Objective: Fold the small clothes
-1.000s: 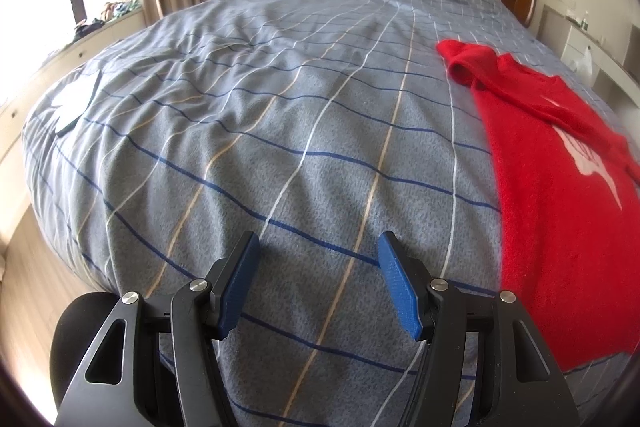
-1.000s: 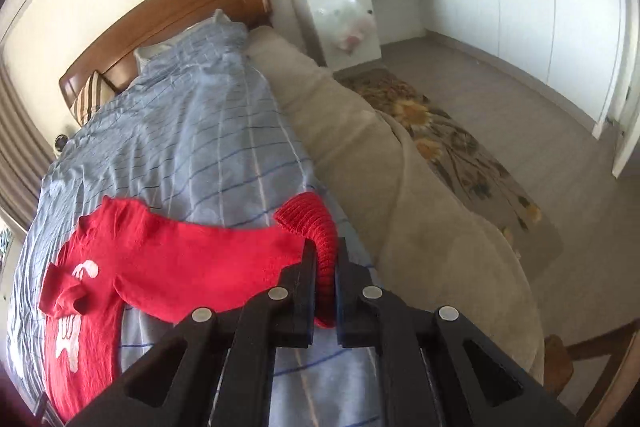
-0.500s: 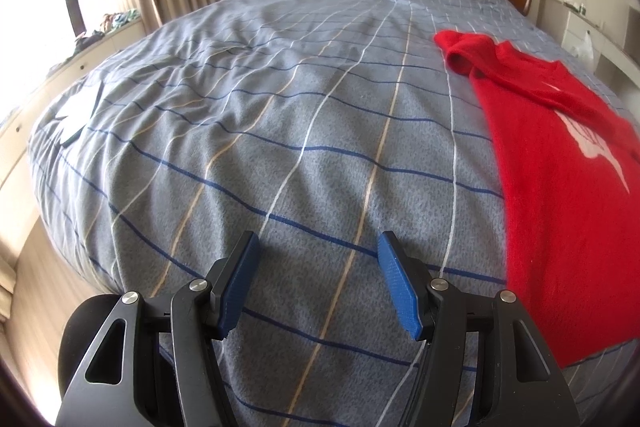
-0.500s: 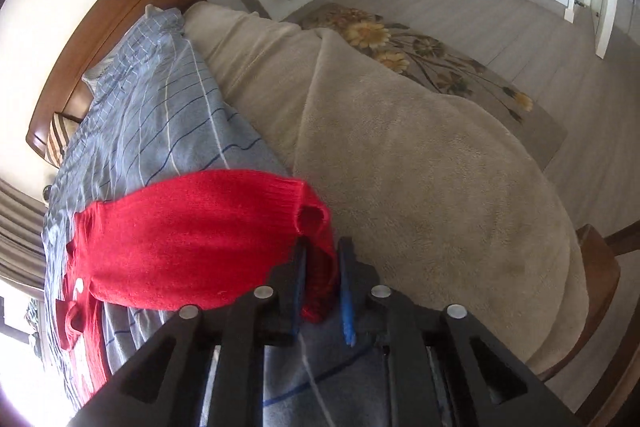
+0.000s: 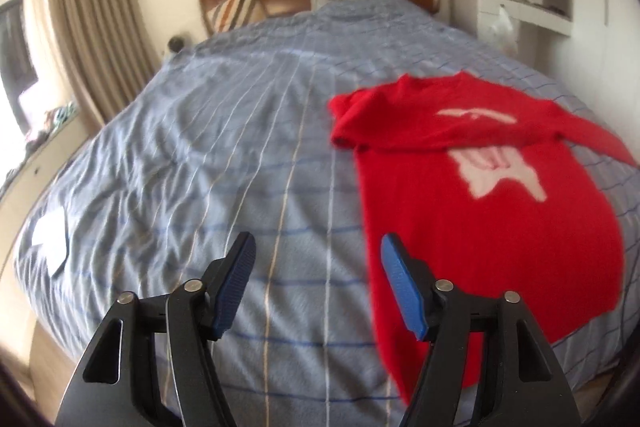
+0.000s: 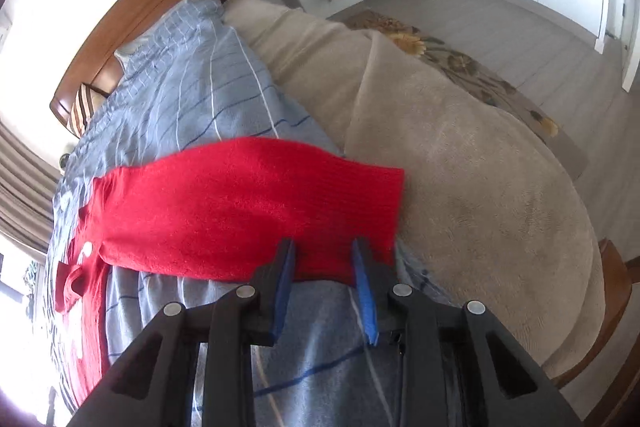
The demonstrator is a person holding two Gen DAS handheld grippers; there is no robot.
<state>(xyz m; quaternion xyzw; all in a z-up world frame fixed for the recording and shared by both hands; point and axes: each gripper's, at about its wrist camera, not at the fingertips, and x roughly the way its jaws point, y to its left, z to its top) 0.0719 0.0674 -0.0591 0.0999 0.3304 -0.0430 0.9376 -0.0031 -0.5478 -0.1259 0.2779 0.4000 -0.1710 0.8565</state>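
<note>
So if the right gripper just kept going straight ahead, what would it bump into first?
Most likely the red sweater: the right gripper, open, points at its stretched-out sleeve lying on the bed. Depth is uncertain.

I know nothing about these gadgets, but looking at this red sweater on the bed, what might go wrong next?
Two things, I would guess. The sleeve lies stretched toward the beige blanket at the side of the bed; with the right gripper open, nothing holds it, so it may slide or bunch. The other sleeve is crumpled near the collar, so a fold could trap a lump. The left gripper, also open, hovers beside the sweater's edge and might pinch the striped bedcover too.
</note>
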